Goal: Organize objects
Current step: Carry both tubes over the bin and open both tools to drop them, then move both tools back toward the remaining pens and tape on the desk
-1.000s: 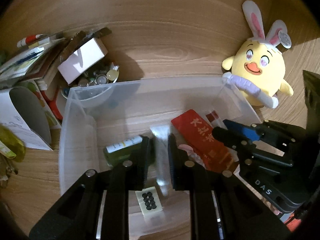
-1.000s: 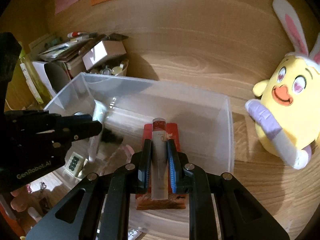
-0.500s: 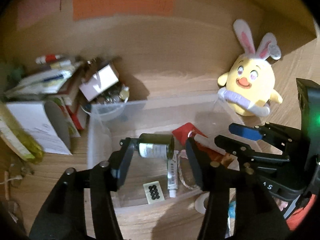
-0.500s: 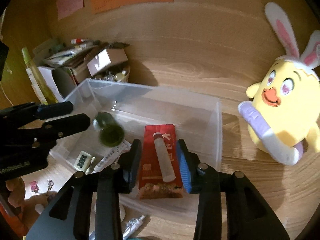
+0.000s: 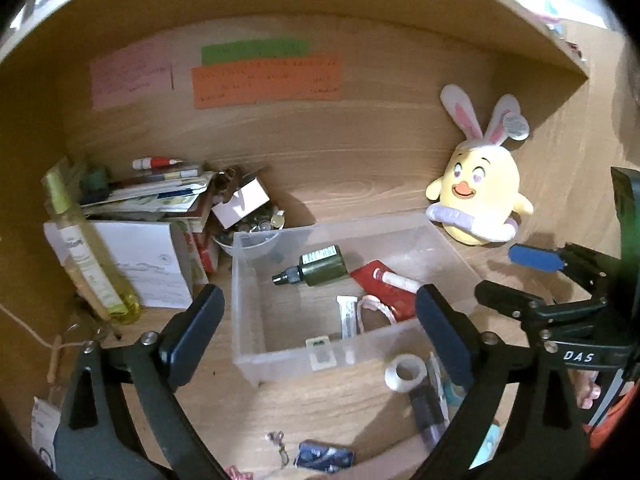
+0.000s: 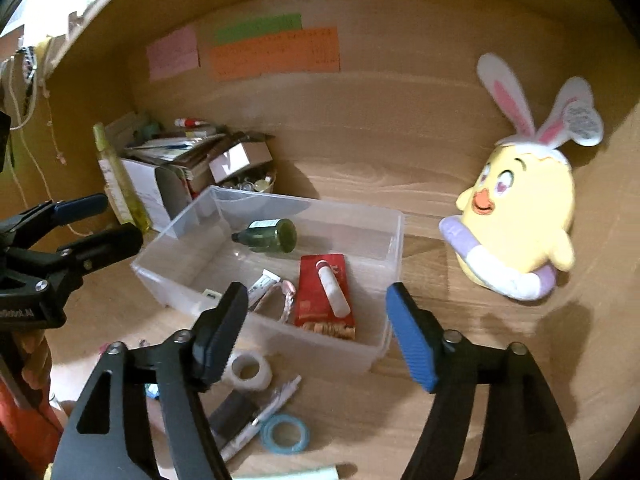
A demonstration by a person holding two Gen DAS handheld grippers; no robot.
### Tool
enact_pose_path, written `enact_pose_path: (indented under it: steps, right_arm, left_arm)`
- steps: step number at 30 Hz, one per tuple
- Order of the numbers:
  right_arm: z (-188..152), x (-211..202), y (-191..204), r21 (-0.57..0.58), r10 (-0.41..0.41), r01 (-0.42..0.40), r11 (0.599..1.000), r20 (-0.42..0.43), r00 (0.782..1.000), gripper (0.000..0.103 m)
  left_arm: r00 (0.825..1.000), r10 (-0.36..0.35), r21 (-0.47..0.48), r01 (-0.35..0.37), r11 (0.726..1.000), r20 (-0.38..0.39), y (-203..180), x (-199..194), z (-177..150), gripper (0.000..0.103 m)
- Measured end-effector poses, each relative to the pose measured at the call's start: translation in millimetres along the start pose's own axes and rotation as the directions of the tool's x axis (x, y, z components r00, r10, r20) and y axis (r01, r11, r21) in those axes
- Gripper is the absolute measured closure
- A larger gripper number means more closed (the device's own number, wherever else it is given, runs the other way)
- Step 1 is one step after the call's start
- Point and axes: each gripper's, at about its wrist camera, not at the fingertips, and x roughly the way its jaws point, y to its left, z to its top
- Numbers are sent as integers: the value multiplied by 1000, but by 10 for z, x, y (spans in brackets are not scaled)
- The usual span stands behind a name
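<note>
Both my grippers are wide open and carrying nothing. The left gripper (image 5: 316,328) hangs in front of the clear bin (image 5: 280,364), and the right gripper (image 6: 316,332) hangs over the bin's near wall. Closest to me, loose on the desk short of the bin, are the white tape roll (image 6: 250,370), a dark tube (image 6: 232,414), a pen-like stick (image 6: 268,410) and the blue tape ring (image 6: 285,434). Those look like the next things to collect.

I'd go for the white roll with my right. I'd drop straight down, one finger through the hole and one outside, and close gently so it doesn't squash or roll off.

In the bin lie a small card (image 5: 322,354), a white tube (image 5: 347,316), a pink cord (image 5: 374,308), the red packet (image 6: 325,292) with a white stick (image 6: 334,288) on top, and the green bottle (image 6: 266,236) on its side at the back.

The yellow plush (image 6: 516,224) sits beyond on the right, and I'd steer well clear of it.
</note>
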Motion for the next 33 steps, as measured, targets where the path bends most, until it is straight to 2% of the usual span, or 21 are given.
enact_pose_path:
  steps: [3,9,15,20,23,33]
  right_arm:
    - [-101,-183,25,-3,-11,11,1000,28,1000,22]
    - [-355,-370,60,5,10,-10,1000,19,1000,21]
    - [-657,-379,83,45,57,-55,997,-34,998,20]
    - [-940,-317,128,53,129,-124,991,-115,985,20]
    - [-1101,-285,162,56,143,-136,989,-155,978,20]
    - [-1419,-223,408,-14,127,-134,991,-223,966,20]
  left_arm:
    - [1000,-9,-10,9,1000,-11,4,-120,-102,3]
    - [999,-9,-38,8,999,-46,43,-236,-382,3]
    - [995,30,-35,-34,999,-97,56,-238,-705,3]
    - [990,62,-19,-65,998,-125,21,-270,-964,3]
    - [986,87,2,-87,996,-142,-20,-301,-1115,2]
    - [969,23,20,-19,1000,-245,-207,-270,-1520,3]
